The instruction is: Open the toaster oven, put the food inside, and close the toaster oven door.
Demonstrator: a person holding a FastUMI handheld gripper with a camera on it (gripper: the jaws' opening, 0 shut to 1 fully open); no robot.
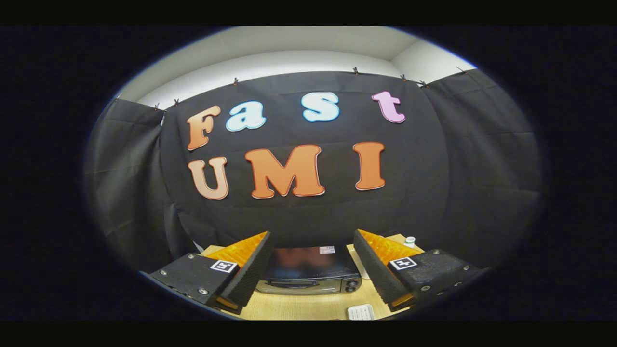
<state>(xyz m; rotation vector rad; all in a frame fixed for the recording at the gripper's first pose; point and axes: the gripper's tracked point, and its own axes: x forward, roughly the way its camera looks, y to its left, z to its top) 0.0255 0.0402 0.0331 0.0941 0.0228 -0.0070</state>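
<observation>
Tool (311,262) fingers gape over wooden table (308,306), toaster oven (308,274) between.

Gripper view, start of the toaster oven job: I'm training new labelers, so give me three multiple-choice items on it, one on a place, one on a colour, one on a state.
1. Where is the toaster oven relative to the gripper?
A. between and beyond its fingers
B. clamped in them
C. hanging on the wall

2. What colour is the table?
A. dark blue
B. light wood
C. red

3. How do the gripper's fingers stand?
A. shut on the oven door
B. shut on a cup
C. open, holding nothing

Answers:
1 A, the oven sits on the table in the gap between the fingers, farther off.
2 B, the bare top ahead of the oven is pale wood.
3 C, a wide gap separates the fingers and nothing touches them.
</observation>
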